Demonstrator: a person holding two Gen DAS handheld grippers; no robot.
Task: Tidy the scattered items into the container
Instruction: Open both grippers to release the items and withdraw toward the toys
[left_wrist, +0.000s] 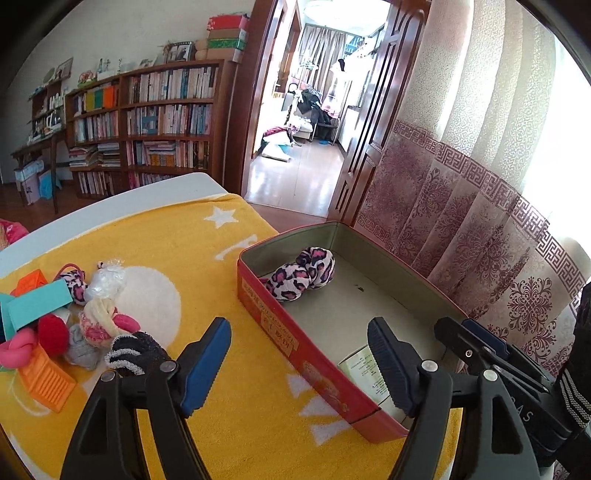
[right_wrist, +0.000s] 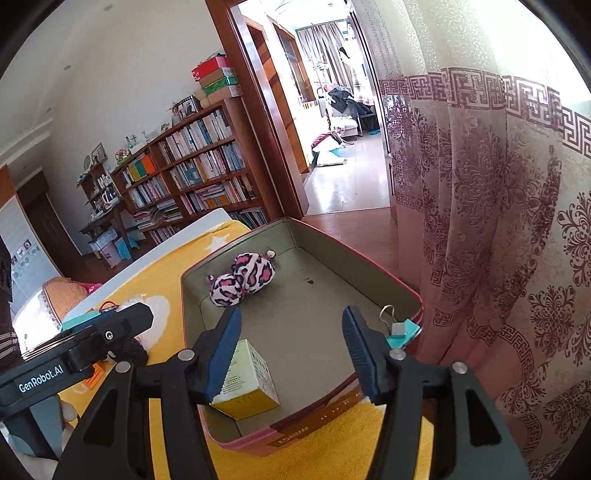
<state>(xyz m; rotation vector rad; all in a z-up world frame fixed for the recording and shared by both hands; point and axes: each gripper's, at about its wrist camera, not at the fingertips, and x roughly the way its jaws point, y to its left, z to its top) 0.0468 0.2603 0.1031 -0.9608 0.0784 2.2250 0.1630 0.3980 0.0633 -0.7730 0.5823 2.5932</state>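
Both jaws stand apart and empty: the left hand-held gripper (left_wrist: 299, 363) straddles the red tin (left_wrist: 317, 354) wall, the right hand-held gripper (right_wrist: 290, 352) hovers above a small yellow box (right_wrist: 249, 384) inside. Leopard-print hair ties (right_wrist: 242, 278) lie in the tin; more scattered items (left_wrist: 74, 317) wait on the desk's yellow towel (left_wrist: 207, 266).

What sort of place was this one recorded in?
Most likely a home living room or study: a full bookshelf, patterned curtains at a window, and an open doorway to another furnished room.

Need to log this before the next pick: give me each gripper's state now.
Left gripper: open, nothing between its fingers.
Right gripper: open, holding nothing; the small yellow box lies below it in the tin.
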